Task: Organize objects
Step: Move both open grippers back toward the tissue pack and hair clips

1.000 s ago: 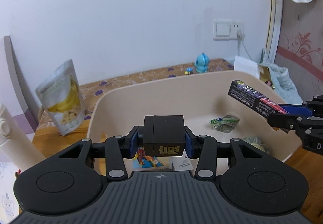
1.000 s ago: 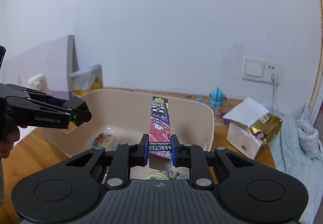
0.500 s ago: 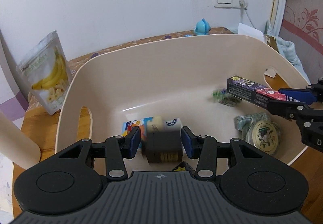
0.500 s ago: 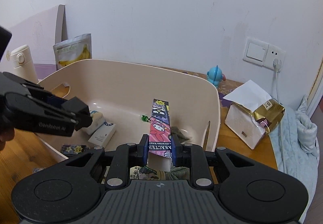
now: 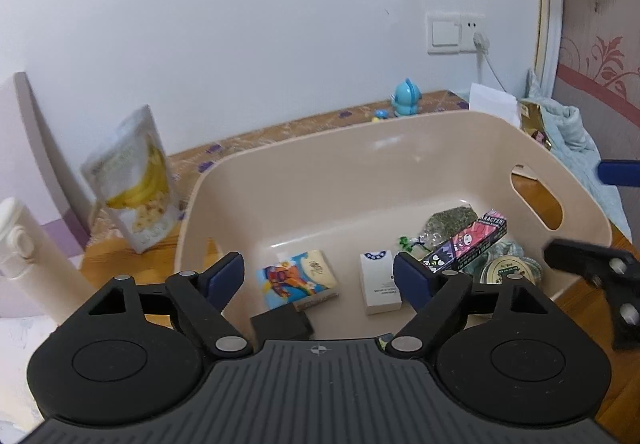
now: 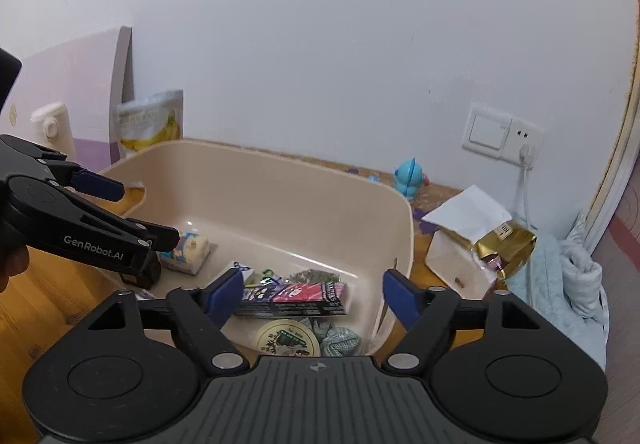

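Bin [image 5: 400, 172], frame centre — black box [image 5: 280, 322] and long carton [image 6: 292, 298] now lie inside, released; left gripper [image 5: 320, 278] and right gripper [image 6: 314, 292] jaws opening, empty — both placements done.

In front of me the tub [image 5: 400, 132] sits on the table [image 6: 36, 300], holding a long box [image 5: 466, 246] at right and a small box [image 5: 378, 282] mid-floor, with a snack pouch [image 5: 134, 180] standing left of it.

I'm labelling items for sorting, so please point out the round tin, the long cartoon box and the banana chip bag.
round tin [image 6: 288, 338]: right wrist view, middle of lid.
long cartoon box [image 6: 296, 293]: right wrist view, pink top face.
banana chip bag [image 5: 134, 180]: left wrist view, front panel.
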`<state>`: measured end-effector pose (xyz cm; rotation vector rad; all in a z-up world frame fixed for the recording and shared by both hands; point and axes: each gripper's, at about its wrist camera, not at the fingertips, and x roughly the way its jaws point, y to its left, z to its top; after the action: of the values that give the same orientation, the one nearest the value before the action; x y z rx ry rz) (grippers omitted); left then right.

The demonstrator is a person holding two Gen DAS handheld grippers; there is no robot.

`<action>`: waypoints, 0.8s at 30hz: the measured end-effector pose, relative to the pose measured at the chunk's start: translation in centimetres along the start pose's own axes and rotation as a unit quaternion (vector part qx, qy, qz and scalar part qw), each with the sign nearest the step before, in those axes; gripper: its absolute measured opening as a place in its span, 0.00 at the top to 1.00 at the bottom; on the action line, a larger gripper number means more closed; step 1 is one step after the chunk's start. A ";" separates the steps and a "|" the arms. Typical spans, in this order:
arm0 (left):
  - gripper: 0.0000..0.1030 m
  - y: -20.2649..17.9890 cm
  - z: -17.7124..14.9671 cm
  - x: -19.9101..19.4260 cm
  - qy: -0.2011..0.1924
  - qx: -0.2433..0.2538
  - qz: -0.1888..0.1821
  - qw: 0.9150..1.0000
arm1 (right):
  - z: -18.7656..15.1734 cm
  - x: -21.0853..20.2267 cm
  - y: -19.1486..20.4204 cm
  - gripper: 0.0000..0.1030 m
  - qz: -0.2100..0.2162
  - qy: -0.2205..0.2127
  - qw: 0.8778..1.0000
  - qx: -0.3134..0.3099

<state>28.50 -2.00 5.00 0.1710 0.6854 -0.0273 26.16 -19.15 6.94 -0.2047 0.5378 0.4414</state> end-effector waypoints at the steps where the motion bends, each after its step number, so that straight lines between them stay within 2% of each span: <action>1: 0.16 0.2 -0.1 -0.5 -0.004 -0.002 -0.002 1.000 | 0.0 -0.5 0.1 0.00 0.000 -0.004 1.000 0.001; 6: 0.14 0.8 -0.8 -3.5 -0.023 -0.011 0.000 1.000 | -0.4 -2.5 -0.1 0.00 0.005 -0.012 1.000 -0.001; 13: 0.12 2.1 -2.7 -6.4 -0.035 -0.022 -0.003 0.999 | -2.0 -4.2 -0.2 0.00 0.009 -0.001 1.000 0.004; 24: 0.12 3.0 -8.0 -7.2 -0.004 -0.033 -0.004 0.999 | -6.6 -4.4 0.3 0.00 0.009 0.041 0.999 0.023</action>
<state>18.11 2.03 3.92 0.1038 0.6779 -0.0135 19.64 -22.40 3.74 -0.1751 0.6305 0.4387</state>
